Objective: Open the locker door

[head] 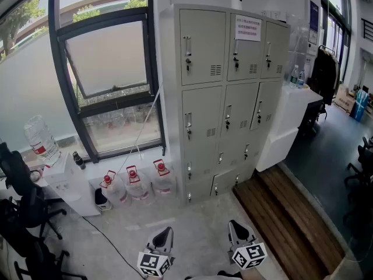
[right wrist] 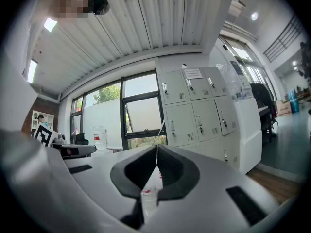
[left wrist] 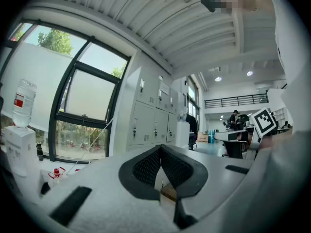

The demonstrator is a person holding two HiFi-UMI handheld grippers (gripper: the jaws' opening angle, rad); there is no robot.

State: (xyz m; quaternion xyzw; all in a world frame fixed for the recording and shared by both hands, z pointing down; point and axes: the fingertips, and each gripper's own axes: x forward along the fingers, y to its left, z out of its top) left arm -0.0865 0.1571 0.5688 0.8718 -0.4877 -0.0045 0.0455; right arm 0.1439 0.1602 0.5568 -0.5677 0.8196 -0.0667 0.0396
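Left gripper (left wrist: 160,148), right gripper (right wrist: 156,147), black textured fingers (left wrist: 146,166) together, grey metal locker (head: 227,98)

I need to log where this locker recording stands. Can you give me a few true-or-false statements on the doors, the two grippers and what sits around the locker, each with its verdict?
1. Every door of the locker in view is closed. True.
2. The right gripper is clamped on a door handle. False: its jaws are together on nothing, low in the head view and well short of the locker.
3. A paper notice is stuck on the top middle door. True.
4. The water jugs stand on top of the locker. False: they stand on the floor beside it, under the window.
5. The left gripper is shut and empty. True.
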